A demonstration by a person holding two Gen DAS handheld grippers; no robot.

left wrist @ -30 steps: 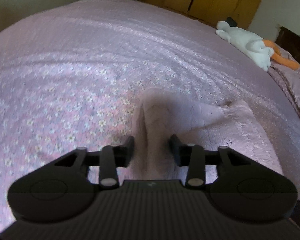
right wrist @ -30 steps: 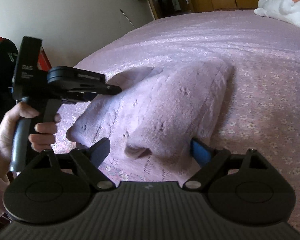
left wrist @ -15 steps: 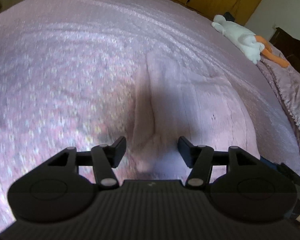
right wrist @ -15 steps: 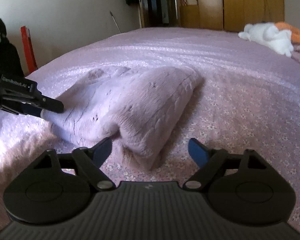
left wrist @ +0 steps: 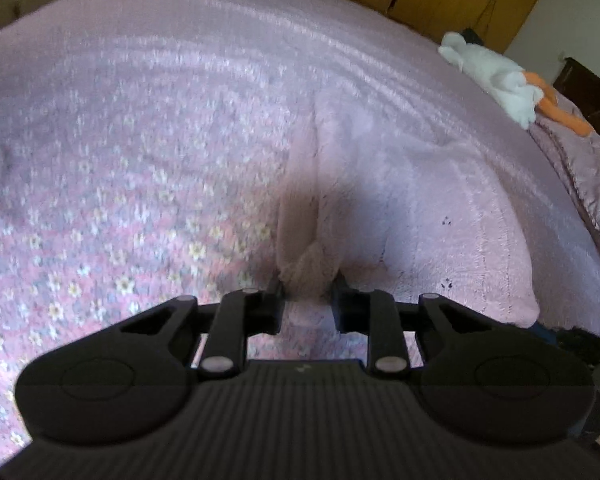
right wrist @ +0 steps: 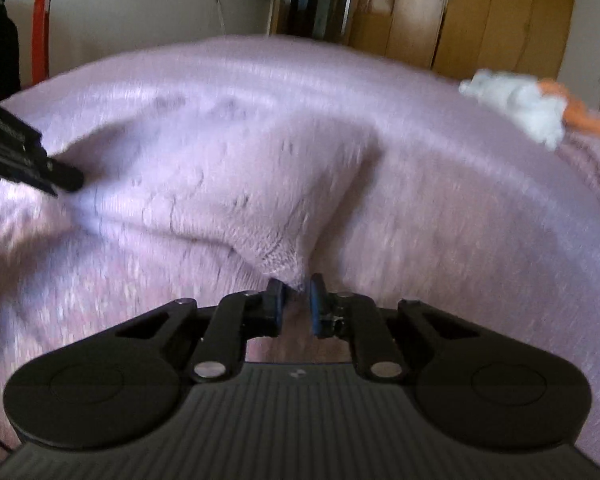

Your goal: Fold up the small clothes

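Left gripper point(left wrist: 307, 304), seen through its own wrist camera, has its two black fingers drawn in around a bunched corner of a fluffy pale-pink garment point(left wrist: 420, 208), with the plush wad filling the narrow gap between them. Ahead and to the right of the gripper the rest of the garment lies spread over a pink flowered bedspread point(left wrist: 100, 220); far off to the right, a white and orange soft toy point(left wrist: 496, 76) rests by the bed's edge. From the right wrist camera, the right gripper point(right wrist: 296, 304) is nearly closed, its blue-lined fingers pinching a thin knitted point of the same garment point(right wrist: 240, 184), which rises just ahead. To its left, the tip of the left gripper point(right wrist: 60, 176) meets the opposite corner. The view is blurred, so motion is likely. My worry: the right-hand pinch looks shallow, and a quick lift could pull that small tip free; the thick pile might also sag between the two holds, so the fold lands crooked.
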